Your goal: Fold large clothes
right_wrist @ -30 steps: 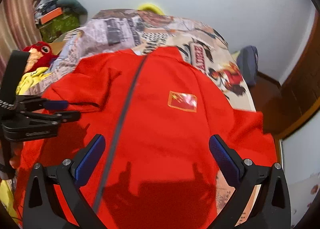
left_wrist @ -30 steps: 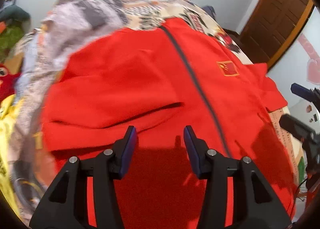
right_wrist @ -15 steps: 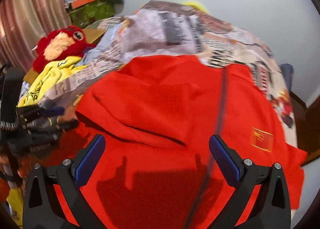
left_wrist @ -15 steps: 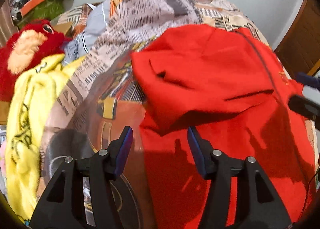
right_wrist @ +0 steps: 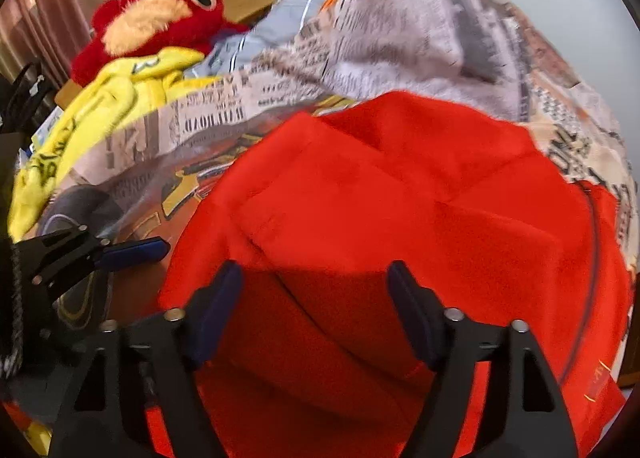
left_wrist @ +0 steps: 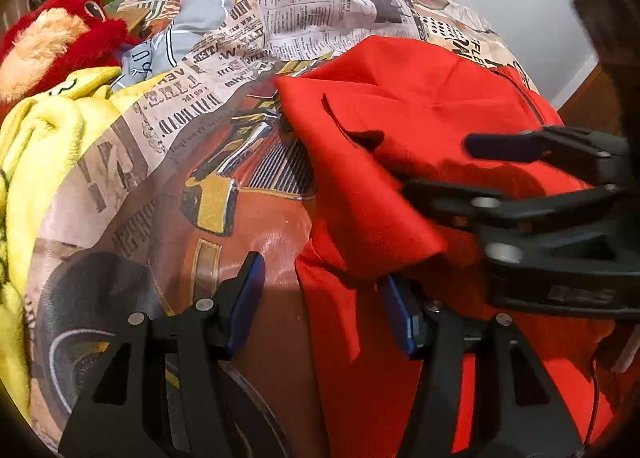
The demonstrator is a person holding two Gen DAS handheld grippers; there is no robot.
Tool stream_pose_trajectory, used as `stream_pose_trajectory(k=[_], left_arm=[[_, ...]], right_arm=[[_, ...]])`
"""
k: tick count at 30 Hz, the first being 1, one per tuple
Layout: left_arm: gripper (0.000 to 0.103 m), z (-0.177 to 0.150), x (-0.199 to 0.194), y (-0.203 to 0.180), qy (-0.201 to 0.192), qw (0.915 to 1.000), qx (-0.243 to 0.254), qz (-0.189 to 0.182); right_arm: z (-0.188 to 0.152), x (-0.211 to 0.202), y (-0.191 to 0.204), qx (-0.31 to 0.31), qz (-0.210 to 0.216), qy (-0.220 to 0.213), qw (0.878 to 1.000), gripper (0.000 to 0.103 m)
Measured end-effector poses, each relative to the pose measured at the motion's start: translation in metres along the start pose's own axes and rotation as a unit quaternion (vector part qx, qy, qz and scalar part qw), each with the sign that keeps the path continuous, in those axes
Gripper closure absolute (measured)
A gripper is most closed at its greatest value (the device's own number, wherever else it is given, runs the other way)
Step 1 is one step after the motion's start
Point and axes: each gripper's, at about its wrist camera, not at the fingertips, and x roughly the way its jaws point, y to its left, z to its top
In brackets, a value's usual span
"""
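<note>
Both tongs gape empty: left tongs (left_wrist: 322, 306) straddle the red jacket's (left_wrist: 400, 162) edge; right tongs (right_wrist: 314, 310), just narrowing, hang above it.

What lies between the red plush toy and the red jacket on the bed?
In the right wrist view, a yellow garment and the newspaper-print bedspread lie between the plush toy and the jacket.

- I see bright, even room light – dark shadows fall under both grippers on the red jacket (right_wrist: 400, 198).
- Right wrist view is motion-blurred; both fisheye views bend and blacken at the corners.
</note>
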Motion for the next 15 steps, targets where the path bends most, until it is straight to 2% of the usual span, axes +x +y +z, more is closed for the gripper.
stream_pose_trajectory(k=[2,3,4,6,7,10,15], left_arm=[[0.046,0.001,0.001,0.002,-0.002,1.0000,-0.003,-0.001],[0.046,0.001,0.002,0.001,-0.003,1.0000,-0.002,0.000],[0.046,0.001,0.002,0.001,-0.003,1.0000,-0.001,0.002],[0.043,0.002,0.004,-0.001,-0.002,1.0000,0.003,0.006],[0.043,0.001,0.005,-0.003,-0.002,0.9999,0.007,0.008],[0.041,0.001,0.008,-0.008,-0.001,0.9995,0.020,0.022],[0.039,0.002,0.013,-0.013,0.002,0.9985,0.031,0.044]], right_arm=[[0.003,0.011,0.000,0.003,0.006,0.014,1.000,0.048],[0.005,0.017,0.000,0.005,0.007,0.018,1.000,0.059],[0.006,0.024,-0.002,0.008,0.007,0.024,1.000,0.065],[0.007,0.030,-0.003,0.016,0.005,0.028,0.999,0.088],[0.007,0.029,-0.006,0.020,0.004,0.022,1.000,0.092],[0.007,0.016,-0.015,0.043,0.008,-0.006,0.999,0.097],[0.003,-0.046,-0.048,0.084,-0.014,-0.073,0.994,0.098]])
